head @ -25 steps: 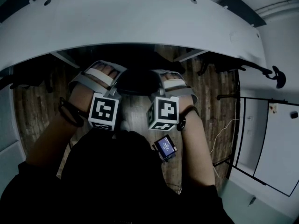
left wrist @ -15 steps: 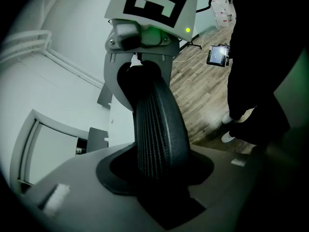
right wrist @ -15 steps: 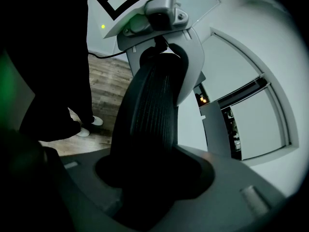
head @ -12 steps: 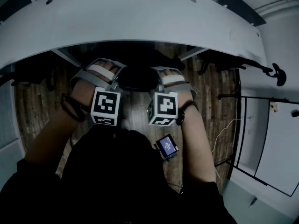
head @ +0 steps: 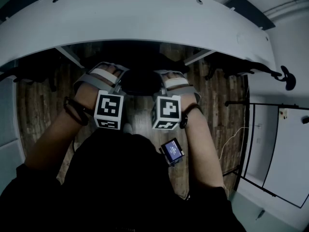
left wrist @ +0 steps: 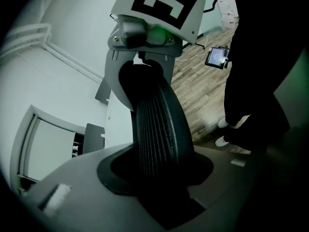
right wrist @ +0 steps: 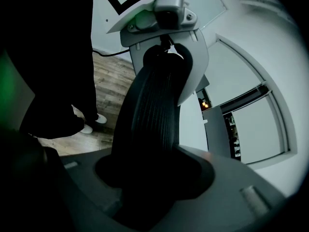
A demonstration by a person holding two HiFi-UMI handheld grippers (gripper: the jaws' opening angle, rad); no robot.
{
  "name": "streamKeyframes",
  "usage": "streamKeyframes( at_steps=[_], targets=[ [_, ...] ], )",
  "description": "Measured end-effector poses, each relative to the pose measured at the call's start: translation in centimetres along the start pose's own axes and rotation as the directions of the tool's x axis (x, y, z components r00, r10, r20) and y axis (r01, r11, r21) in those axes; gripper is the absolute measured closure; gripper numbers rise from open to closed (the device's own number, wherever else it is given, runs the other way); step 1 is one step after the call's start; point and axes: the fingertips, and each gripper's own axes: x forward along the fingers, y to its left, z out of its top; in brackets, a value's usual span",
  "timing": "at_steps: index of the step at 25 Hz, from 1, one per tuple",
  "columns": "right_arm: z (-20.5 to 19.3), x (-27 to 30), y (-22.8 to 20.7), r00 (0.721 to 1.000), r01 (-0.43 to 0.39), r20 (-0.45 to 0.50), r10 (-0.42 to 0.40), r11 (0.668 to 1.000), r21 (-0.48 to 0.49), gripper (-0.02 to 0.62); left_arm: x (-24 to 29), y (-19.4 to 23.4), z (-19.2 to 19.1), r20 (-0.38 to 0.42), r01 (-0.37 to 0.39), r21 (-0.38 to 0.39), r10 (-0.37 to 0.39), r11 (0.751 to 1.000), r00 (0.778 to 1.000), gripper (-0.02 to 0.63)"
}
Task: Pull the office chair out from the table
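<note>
Between the fingers (head: 103, 74) of the left gripper (head: 110, 79) and those of the right gripper (head: 170, 81) sits the dark top edge of the office chair (head: 140, 82). Each gripper is clamped on one end of it.

The left gripper view shows the ribbed chair edge (left wrist: 157, 129) running out of that gripper's closed jaws and straight across to the right gripper (left wrist: 145, 76) opposite. The right gripper view shows the same from the other end. There the chair edge (right wrist: 149, 115) fills the jaws and reaches the left gripper (right wrist: 166, 47).

Ahead of the fingers, the rest of the chair goes under the white table (head: 145, 18). The curved rim of the table lies just past the fingertips. Judged from this, the chair is only partly out and the pull is under way.

Behind the fingers are the person's forearms and dark-clothed body, over a wood-plank floor (head: 38, 110). A small lit screen (head: 172, 152) hangs behind the right gripper.

The two-ended grip is likely chosen so the chair tracks straight back and does not swivel. An uneven pull could turn the chair back sideways out of one pair of jaws.
</note>
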Motion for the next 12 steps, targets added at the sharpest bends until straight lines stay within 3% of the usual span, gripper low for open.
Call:
streamKeyframes(
  at_steps=[12],
  targets=[
    [-1.7, -4.0, 5.2, 0.999, 0.023, 0.051, -0.019, 0.997, -0.080, 0.383, -2.0, -4.1, 5.6, -0.066, -0.042, -0.066, 0.038, 0.997, 0.997, 0.400]
  ],
)
